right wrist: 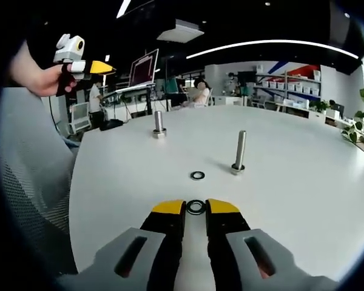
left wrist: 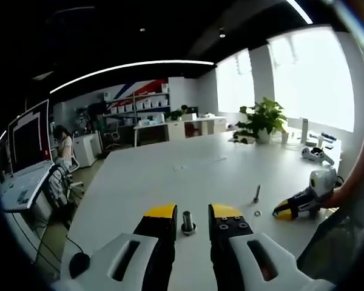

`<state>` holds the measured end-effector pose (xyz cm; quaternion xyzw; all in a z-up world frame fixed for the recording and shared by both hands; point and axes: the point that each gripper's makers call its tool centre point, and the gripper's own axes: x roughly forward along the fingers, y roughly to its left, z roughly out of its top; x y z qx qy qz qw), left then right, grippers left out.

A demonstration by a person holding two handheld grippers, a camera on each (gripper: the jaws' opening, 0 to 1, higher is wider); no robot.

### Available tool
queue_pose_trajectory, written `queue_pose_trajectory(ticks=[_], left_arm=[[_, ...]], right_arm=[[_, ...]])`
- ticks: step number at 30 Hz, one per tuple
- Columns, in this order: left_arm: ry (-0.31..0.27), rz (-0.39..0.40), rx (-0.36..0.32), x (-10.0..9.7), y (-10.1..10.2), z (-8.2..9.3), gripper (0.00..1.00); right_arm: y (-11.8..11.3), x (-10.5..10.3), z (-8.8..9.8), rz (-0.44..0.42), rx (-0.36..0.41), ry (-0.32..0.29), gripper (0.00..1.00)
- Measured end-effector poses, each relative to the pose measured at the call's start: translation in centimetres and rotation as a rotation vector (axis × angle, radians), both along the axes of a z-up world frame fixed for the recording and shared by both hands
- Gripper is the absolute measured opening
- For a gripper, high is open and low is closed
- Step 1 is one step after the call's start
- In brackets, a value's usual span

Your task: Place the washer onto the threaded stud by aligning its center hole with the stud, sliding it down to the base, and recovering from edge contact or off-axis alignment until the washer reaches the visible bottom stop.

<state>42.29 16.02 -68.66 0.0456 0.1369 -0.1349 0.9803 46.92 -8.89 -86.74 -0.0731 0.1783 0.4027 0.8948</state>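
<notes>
Desk (right wrist: 303, 176): a wide white top spreading across the middle of both views, carrying all the small parts.
Potted plant (left wrist: 264, 118): green, at the far desk edge, upper right of the left gripper view.
Left claw (left wrist: 193, 213): rises from the bottom centre of the left gripper view, yellow-tipped jaws parted and empty, a short stud (left wrist: 187, 222) standing in the gap between them. In the right gripper view it hangs in a hand (right wrist: 39, 76) at upper left.
Right claw (right wrist: 195, 207): bottom centre of the right gripper view, jaws narrowly apart with a dark washer (right wrist: 196, 207) between the tips; contact cannot be told. In the left gripper view it sits at right, tips on the desk.
Tall threaded stud (right wrist: 239, 151): upright, right of centre in the right gripper view.
Second washer (right wrist: 198, 175): flat on the desk, just left of the tall stud's base.
</notes>
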Motion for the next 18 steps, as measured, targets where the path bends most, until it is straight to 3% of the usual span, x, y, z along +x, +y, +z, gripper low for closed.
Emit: queue_pose_trajectory(ticks=[18], left_arm=[[0.010, -0.001, 0.002, 0.03, 0.03, -0.26, 0.19]], right_arm=[[0.20, 0.24, 0.25, -0.017, -0.031, 0.031, 0.14]])
